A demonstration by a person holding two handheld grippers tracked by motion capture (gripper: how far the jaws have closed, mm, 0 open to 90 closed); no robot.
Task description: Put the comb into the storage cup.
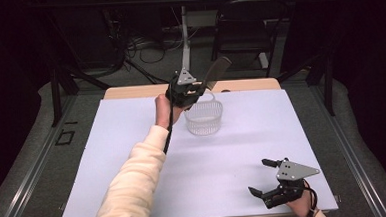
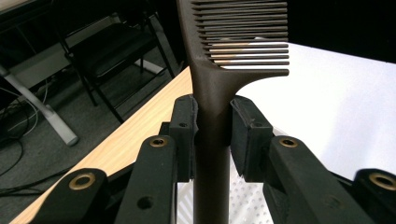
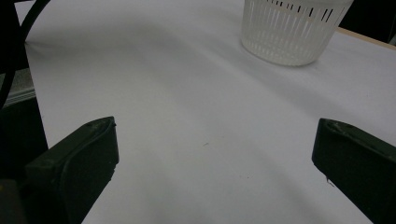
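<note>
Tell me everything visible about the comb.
The comb is dark brown, plastic-looking, with a long straight handle and a row of fine teeth on one side. The left gripper is shut on its handle, both pads pressing. It is held tilted in the air above the white slotted basket, teeth end up, touching nothing else.

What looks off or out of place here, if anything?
Nothing stands out. The left hand-held gripper clamps a dark comb by its handle above the upright white basket; the right hand-held gripper rests open on the white mat.

The comb (image 1: 216,70) hangs above the basket (image 1: 204,119) on the table (image 1: 132,141).
</note>
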